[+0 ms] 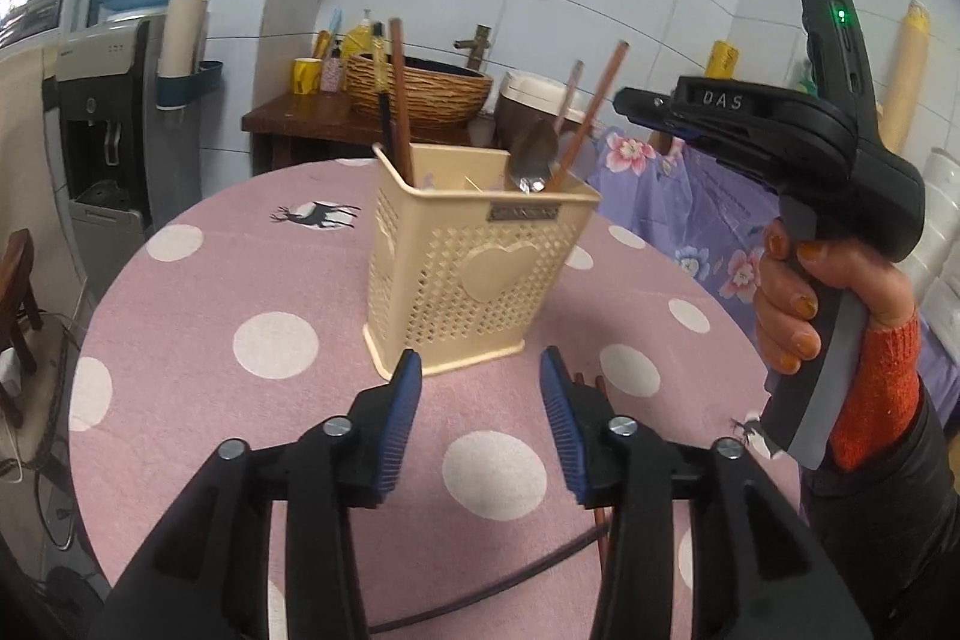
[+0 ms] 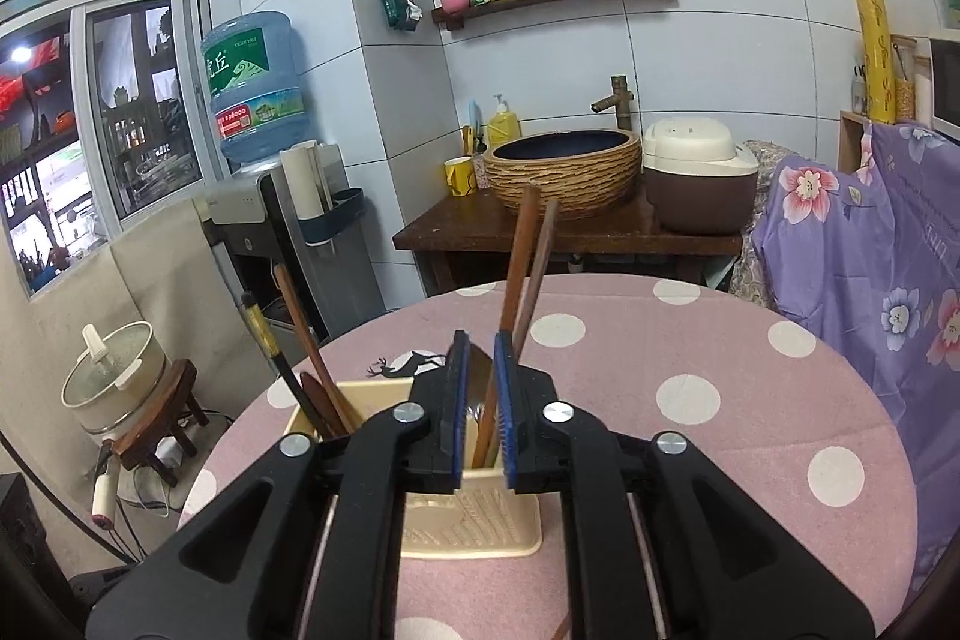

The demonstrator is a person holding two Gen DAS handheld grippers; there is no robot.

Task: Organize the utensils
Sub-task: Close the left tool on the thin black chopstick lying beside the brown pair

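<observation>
Cream holder [image 1: 480,256] stands mid desk [image 1: 288,280]. Right claw [image 2: 480,394] sits over holder, jaws slightly apart around upright chopsticks [image 2: 522,268], not visibly pressing. Left claw [image 1: 480,424] is apart and empty in front of holder; loose chopsticks [image 1: 591,385] lie just right of it, lengthwise toward holder, nearest left hand.

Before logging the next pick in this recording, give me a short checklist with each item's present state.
1. Left gripper jaws apart, nothing between: ok.
2. Loose chopsticks on the table, lined up between the jaws: not ok, they lie under its right finger.
3. Utensil holder upright: ok.
4. Right gripper clear of the holder's utensils: cannot tell.
5. Number of loose chopsticks: cannot tell, mostly hidden.
</observation>
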